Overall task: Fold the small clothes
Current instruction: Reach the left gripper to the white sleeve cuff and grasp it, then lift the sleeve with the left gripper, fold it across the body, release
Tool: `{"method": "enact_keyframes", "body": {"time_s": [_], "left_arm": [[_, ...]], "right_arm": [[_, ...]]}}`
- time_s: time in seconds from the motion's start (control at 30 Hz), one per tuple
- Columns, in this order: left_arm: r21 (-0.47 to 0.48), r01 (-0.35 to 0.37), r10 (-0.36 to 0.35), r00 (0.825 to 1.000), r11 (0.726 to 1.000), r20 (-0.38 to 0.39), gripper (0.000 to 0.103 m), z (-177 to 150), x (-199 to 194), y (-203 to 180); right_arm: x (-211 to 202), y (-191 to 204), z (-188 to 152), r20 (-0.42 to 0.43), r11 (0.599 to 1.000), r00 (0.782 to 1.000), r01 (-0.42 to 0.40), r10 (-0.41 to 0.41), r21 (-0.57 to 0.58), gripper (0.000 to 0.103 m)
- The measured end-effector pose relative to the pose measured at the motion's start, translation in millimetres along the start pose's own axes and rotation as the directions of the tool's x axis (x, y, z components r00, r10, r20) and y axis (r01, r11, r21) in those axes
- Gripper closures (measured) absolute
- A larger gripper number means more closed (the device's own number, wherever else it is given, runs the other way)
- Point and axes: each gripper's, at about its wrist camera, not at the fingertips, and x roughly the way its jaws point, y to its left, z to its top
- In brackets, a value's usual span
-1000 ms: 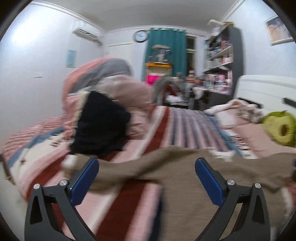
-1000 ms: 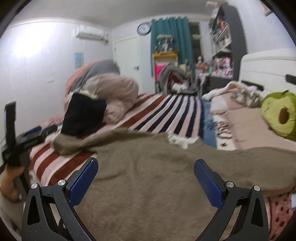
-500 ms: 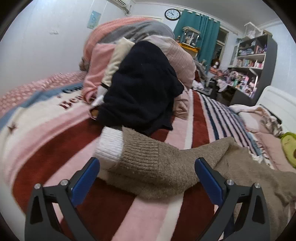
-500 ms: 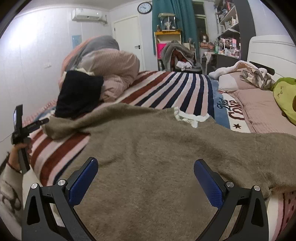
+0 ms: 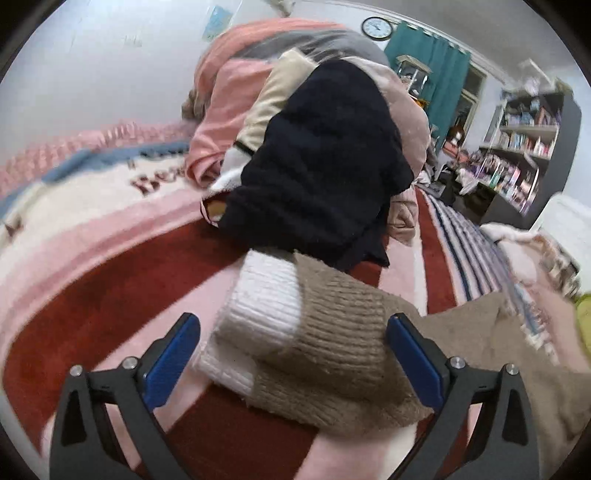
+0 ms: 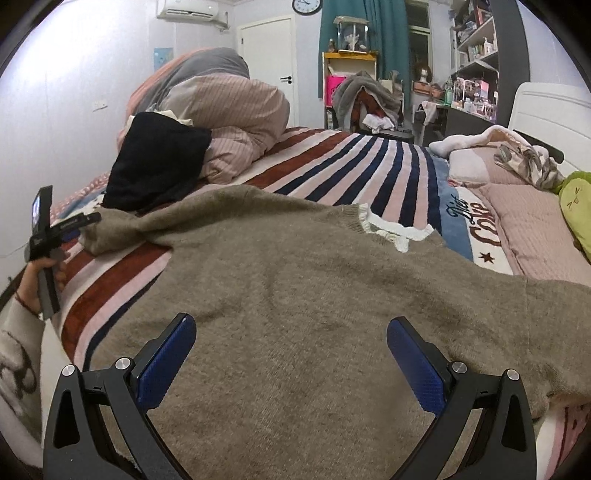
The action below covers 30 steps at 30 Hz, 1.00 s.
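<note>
**Folding barely begun: sweater spread flat, left sleeve lined up for a grasp**

Judging from how things lie, no fold has been made. With the brown sweater (image 6: 295, 295) as landmark, its body lies spread face-up across the striped bedspread (image 6: 369, 166), white collar (image 6: 391, 230) on its far side, both sleeves stretched outward.

At the sweater's left end, the left gripper (image 5: 293, 341) hovers with jaws wide on either side of the sleeve (image 5: 332, 332), whose white cuff (image 5: 262, 306) sits between them; nothing is pinched yet. Bringing that sleeve across the body looks like the step in hand. Over the sweater's near hem, the right gripper (image 6: 291, 347) also has its jaws wide and holds nothing. Both sleeves, then the body fold, remain.

Beyond the sweater's left sleeve, a black garment (image 6: 155, 158) leans on a heap of rolled bedding (image 6: 229, 118). Behind the sweater stand a door, teal curtains (image 6: 369, 22) and a wall clock; to its right, crowded shelves (image 6: 476, 59), pillows and a green plush toy (image 6: 576, 206).
</note>
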Motion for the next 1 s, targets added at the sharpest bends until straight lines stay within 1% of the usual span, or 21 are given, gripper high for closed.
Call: {"method": "enact_keyframes", "body": {"time_s": [0.07, 0.1, 0.13, 0.17, 0.2, 0.27, 0.3, 0.33, 0.4, 0.5, 0.63, 0.7, 0.77, 0.8, 0.87, 0.93, 1.0], "left_arm": [[-0.026, 0.063, -0.063, 0.997, 0.998, -0.034, 0.003, -0.6, 7.4, 3.7], [-0.030, 0.093, -0.094, 0.995, 0.995, -0.042, 0.006, -1.5, 11.0, 2.6], [-0.039, 0.115, -0.116, 0.992, 0.993, -0.041, 0.012, -2.7, 11.2, 1.6], [-0.052, 0.133, -0.135, 0.990, 0.990, -0.041, 0.037, -3.4, 10.9, 0.5], [-0.064, 0.146, -0.149, 0.988, 0.987, -0.040, 0.061, -3.5, 10.1, -1.6], [-0.061, 0.144, -0.146, 0.989, 0.988, -0.029, 0.078, -3.5, 4.5, -7.4], [-0.053, 0.156, -0.157, 0.987, 0.986, -0.026, 0.090, -2.7, 0.4, -11.9], [-0.041, 0.170, -0.171, 0.985, 0.985, -0.023, 0.093, -1.4, -4.2, -16.2], [-0.008, 0.181, -0.181, 0.983, 0.983, 0.002, 0.093, 2.4, -19.6, -29.5], [0.052, 0.200, -0.203, 0.977, 0.978, 0.065, 0.094, 10.8, -54.1, -52.2], [0.153, 0.238, -0.260, 0.954, 0.959, 0.149, 0.094, 21.0, -107.1, -93.4], [0.206, 0.264, -0.300, 0.938, 0.942, 0.175, 0.094, 21.9, -132.5, -118.3], [0.253, 0.302, -0.352, 0.918, 0.919, 0.185, 0.094, 19.3, -154.8, -145.0], [0.290, 0.329, -0.389, 0.903, 0.899, 0.184, 0.094, 14.4, -168.8, -164.4], [0.332, 0.367, -0.437, 0.884, 0.869, 0.167, 0.094, 5.0, -184.9, -191.1], [0.365, 0.419, -0.491, 0.861, 0.832, 0.131, 0.094, -11.1, -200.0, -223.3], [0.390, 0.483, -0.548, 0.833, 0.784, 0.070, 0.095, -35.2, -210.2, -258.5]], "right_arm": [[1.2, -0.1, 1.0, -0.001, 1.000, 1.000, -0.006, 0.006, -0.003, 0.000], [0.0, 1.0, 0.7, 0.003, 1.000, 1.000, -0.003, 0.003, -0.011, 0.000], [-1.4, 2.0, 0.3, 0.008, 1.000, 1.000, 0.003, -0.003, -0.019, 0.000], [-2.7, 3.6, 0.4, 0.011, 1.000, 1.000, 0.010, -0.010, -0.028, 0.000], [-3.5, 4.8, 0.8, 0.014, 0.999, 1.000, 0.014, -0.014, -0.033, 0.000], [-7.4, 5.1, 1.2, 0.021, 0.999, 1.000, 0.017, -0.016, -0.038, 0.000], [-9.0, 4.5, 1.3, 0.025, 0.999, 1.000, 0.014, -0.013, -0.036, 0.000], [-11.2, 3.5, 1.7, 0.030, 0.999, 0.999, 0.012, -0.011, -0.031, 0.000], [-17.2, 0.0, 1.9, 0.042, 1.000, 0.999, 0.012, -0.012, -0.015, 0.000], [-27.6, -4.9, -0.9, 0.063, 1.000, 0.998, 0.005, -0.006, 0.005, 0.000], [-45.5, -13.0, -6.9, 0.093, 0.999, 0.996, -0.007, 0.003, 0.036, 0.000], [-55.4, -18.7, -10.7, 0.109, 0.999, 0.994, -0.008, 0.003, 0.047, 0.000], [-66.3, -25.6, -15.0, 0.127, 0.998, 0.992, -0.007, -0.001, 0.059, 0.000], [-71.9, -30.1, -17.5, 0.136, 0.998, 0.991, -0.007, -0.002, 0.066, 0.000], [-83.0, -39.9, -22.2, 0.155, 0.997, 0.988, -0.012, -0.001, 0.082, 0.000], [-94.6, -50.4, -27.8, 0.175, 0.995, 0.985, -0.015, -0.002, 0.096, 0.000], [-108.4, -65.2, -36.2, 0.197, 0.994, 0.980, -0.014, -0.008, 0.107, 0.000]]}}
